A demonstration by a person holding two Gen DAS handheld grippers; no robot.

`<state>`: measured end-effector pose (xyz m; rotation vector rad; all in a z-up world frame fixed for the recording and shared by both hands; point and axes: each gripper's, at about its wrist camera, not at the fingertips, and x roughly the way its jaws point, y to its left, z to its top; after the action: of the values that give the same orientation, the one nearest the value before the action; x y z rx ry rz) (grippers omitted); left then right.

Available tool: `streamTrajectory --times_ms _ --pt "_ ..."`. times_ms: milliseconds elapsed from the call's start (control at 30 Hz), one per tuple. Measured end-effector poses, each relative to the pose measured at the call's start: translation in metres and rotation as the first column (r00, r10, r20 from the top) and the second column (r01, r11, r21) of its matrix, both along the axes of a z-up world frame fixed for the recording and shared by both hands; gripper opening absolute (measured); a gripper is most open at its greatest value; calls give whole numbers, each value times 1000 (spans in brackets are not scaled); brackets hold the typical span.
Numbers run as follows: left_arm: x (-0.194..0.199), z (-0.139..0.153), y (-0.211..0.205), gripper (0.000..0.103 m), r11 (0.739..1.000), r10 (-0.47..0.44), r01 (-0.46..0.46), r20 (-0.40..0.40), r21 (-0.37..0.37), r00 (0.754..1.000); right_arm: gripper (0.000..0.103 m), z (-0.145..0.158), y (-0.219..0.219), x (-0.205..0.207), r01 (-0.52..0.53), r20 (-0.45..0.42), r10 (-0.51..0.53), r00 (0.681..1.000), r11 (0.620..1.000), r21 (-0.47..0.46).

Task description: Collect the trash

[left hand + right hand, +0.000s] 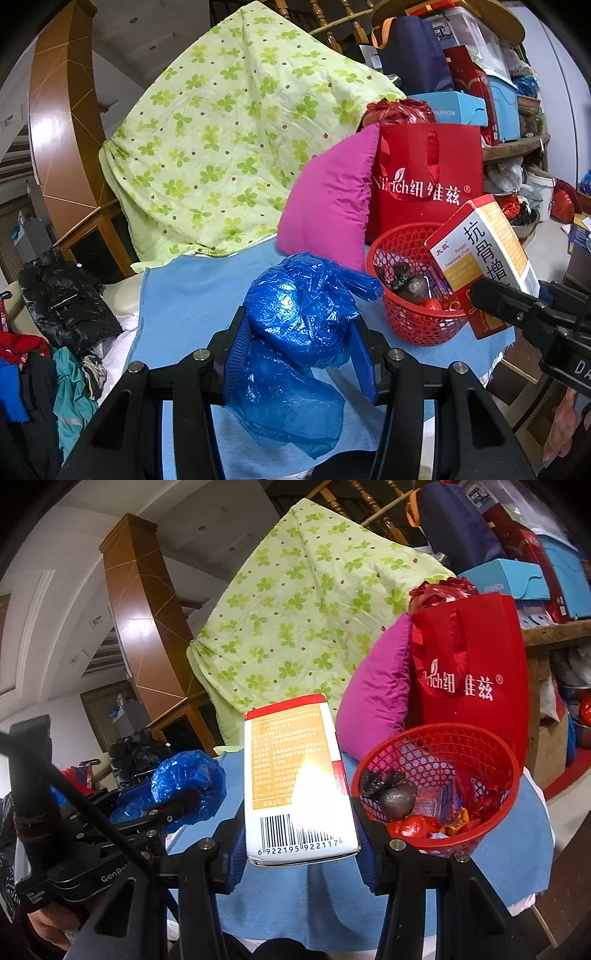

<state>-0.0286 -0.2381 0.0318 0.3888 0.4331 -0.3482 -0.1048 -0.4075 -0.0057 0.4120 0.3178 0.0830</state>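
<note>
Both grippers grip trash, and the red basket [439, 790] sits at two o'clock of the right gripper [301, 845] (nearer, clamped on the upright medicine box [295, 775]), while the left gripper [299, 354] pinches the blue plastic bag [299, 317].

- Left hand-held gripper [299, 354]: black angular frame, silver round screws, blue ribbed pads [236, 365].
- Right hand-held gripper [299, 853]: same black frame, blue pads.
- Lower left of right-wrist view: white lettering, black cable.
</note>
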Motion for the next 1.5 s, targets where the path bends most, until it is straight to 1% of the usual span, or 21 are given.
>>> streamTrajectory --times_ms 700,1500 --pt "4 -28 -30 53 997 -50 53 -62 57 997 52 -22 -43 -11 79 -37 -77 996 995 62" --pt "16 -47 -40 53 993 -78 88 -122 79 989 52 -40 -53 -9 105 -87 -98 991 991 87"
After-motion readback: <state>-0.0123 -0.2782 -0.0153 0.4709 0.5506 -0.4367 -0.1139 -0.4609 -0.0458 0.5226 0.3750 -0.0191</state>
